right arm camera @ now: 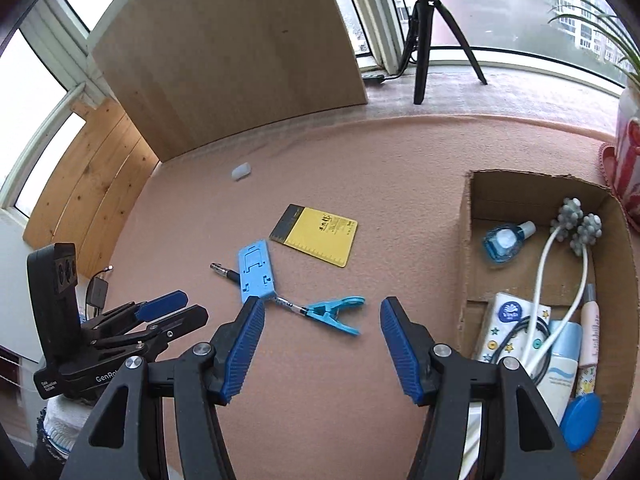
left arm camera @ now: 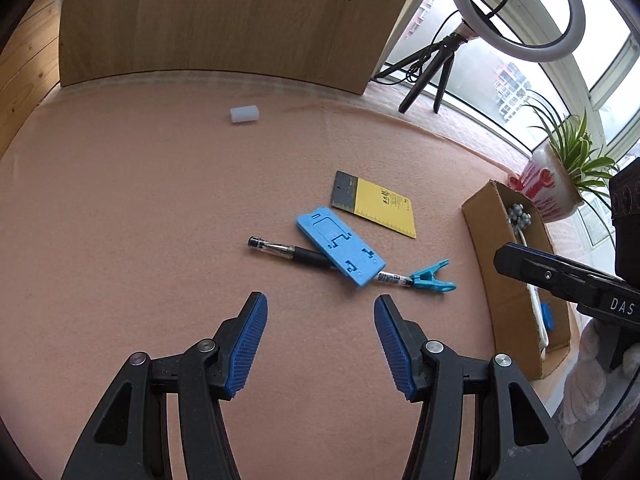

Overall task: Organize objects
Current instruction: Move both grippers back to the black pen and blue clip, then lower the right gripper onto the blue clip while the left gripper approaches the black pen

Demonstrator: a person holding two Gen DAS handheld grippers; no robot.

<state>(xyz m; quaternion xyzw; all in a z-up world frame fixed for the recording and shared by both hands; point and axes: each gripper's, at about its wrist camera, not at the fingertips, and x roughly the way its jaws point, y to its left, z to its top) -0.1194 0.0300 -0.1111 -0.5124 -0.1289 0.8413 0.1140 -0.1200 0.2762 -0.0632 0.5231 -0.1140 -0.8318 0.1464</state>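
On the pink mat lie a blue phone stand point(left arm camera: 340, 252) point(right arm camera: 256, 271) across a black pen point(left arm camera: 288, 254) point(right arm camera: 228, 274), a teal clip point(left arm camera: 430, 278) point(right arm camera: 334, 312) at the pen's end, a yellow notepad point(left arm camera: 378, 208) point(right arm camera: 318, 236) and a small white block point(left arm camera: 245, 115) point(right arm camera: 241, 171). My left gripper point(left arm camera: 320, 308) is open and empty, just short of the stand. My right gripper point(right arm camera: 322, 316) is open and empty, with the clip between its fingertips in view. A cardboard box point(left arm camera: 486, 240) point(right arm camera: 466, 240) at the right holds several items.
A wooden board point(left arm camera: 224, 20) point(right arm camera: 232, 52) stands at the back. A ring light tripod point(left arm camera: 436, 64) point(right arm camera: 428, 32) and a potted plant point(left arm camera: 552, 184) point(right arm camera: 628, 152) stand near the window. The box holds a blue bottle point(right arm camera: 502, 242), tissues point(right arm camera: 506, 328) and tubes.
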